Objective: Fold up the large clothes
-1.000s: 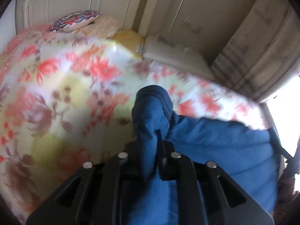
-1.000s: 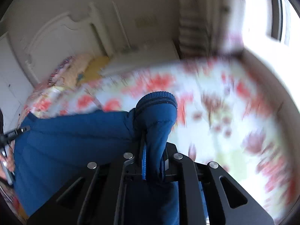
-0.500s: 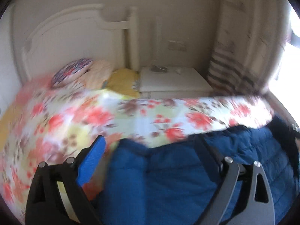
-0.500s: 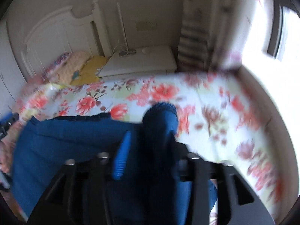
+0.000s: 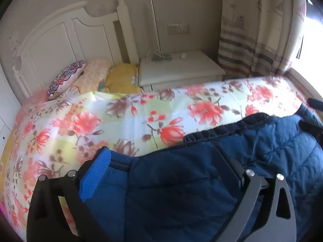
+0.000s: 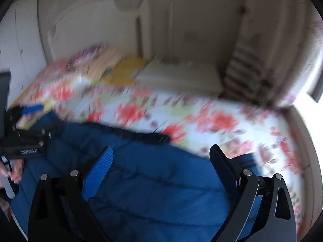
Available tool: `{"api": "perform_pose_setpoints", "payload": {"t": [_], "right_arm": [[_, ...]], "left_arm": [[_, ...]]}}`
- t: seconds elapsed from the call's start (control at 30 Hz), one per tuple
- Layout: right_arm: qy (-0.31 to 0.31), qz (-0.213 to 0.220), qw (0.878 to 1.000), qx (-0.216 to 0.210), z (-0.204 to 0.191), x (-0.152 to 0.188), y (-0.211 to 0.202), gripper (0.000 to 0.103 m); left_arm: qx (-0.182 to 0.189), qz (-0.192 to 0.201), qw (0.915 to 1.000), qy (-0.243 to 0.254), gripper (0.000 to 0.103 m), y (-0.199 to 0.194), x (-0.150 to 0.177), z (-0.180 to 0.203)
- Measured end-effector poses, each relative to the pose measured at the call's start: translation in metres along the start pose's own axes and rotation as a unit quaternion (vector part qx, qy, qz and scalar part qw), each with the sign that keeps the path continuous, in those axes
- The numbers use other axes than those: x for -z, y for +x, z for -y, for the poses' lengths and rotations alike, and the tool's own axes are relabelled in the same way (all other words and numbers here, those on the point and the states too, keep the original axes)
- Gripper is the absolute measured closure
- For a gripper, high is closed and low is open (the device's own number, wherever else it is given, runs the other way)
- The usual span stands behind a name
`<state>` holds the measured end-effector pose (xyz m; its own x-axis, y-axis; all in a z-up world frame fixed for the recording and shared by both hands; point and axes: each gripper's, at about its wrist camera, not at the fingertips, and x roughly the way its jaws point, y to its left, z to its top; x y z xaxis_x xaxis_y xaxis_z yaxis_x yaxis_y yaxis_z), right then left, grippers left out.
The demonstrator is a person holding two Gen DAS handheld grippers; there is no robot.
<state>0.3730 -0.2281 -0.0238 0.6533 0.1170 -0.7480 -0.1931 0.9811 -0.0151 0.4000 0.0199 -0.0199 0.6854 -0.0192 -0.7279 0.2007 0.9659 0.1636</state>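
Note:
A blue quilted jacket (image 5: 201,181) lies on the floral bedspread (image 5: 121,121), its dark ribbed hem (image 5: 222,129) toward the headboard. It also shows in the right wrist view (image 6: 151,173). My left gripper (image 5: 161,161) is open, its jaws wide apart over the jacket's left part, holding nothing. My right gripper (image 6: 161,157) is open over the jacket's right part, holding nothing. The left gripper shows at the left edge of the right wrist view (image 6: 26,133). The right wrist view is blurred.
A white headboard (image 5: 66,36) and pillows (image 5: 66,76) stand at the far end of the bed. A white nightstand (image 5: 177,70) sits beyond the bed. Striped curtains (image 5: 252,40) hang by a bright window at the right.
Both grippers were shut on jacket cuffs one second ago. Both have opened and let go. The jacket now lies flat on the bed, and both views have tilted up.

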Motion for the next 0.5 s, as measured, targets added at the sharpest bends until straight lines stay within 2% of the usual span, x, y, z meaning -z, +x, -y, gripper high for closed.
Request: {"api": "perform_pose_setpoints", "payload": {"t": [0.07, 0.1, 0.13, 0.23, 0.37, 0.43, 0.5], "right_arm": [[-0.011, -0.061, 0.998, 0.009, -0.005, 0.011, 0.031, 0.007], [0.000, -0.066, 0.998, -0.006, -0.001, 0.016, 0.040, 0.006], [0.010, -0.066, 0.998, -0.010, 0.003, 0.017, 0.042, 0.004], [0.021, -0.075, 0.997, -0.021, 0.008, 0.021, 0.044, 0.004], [0.020, -0.073, 0.997, -0.028, 0.006, 0.023, 0.041, 0.004], [0.038, -0.078, 0.994, -0.065, 0.014, 0.022, 0.030, 0.005], [0.057, -0.064, 0.991, -0.100, 0.026, 0.026, -0.001, 0.005]], "left_arm": [[-0.032, -0.021, 0.9990, 0.025, 0.002, 0.018, 0.009, 0.003], [-0.024, -0.048, 0.9984, 0.019, 0.002, 0.031, 0.014, 0.001], [0.001, -0.066, 0.9978, -0.005, 0.002, 0.040, 0.018, -0.006], [0.026, -0.072, 0.9966, -0.029, 0.002, 0.046, 0.021, -0.015], [0.046, -0.072, 0.9951, -0.049, 0.002, 0.046, 0.025, -0.023], [0.057, -0.058, 0.9943, -0.069, 0.005, 0.031, 0.026, -0.031], [0.102, -0.033, 0.9890, -0.102, 0.004, 0.001, 0.034, -0.049]]}}
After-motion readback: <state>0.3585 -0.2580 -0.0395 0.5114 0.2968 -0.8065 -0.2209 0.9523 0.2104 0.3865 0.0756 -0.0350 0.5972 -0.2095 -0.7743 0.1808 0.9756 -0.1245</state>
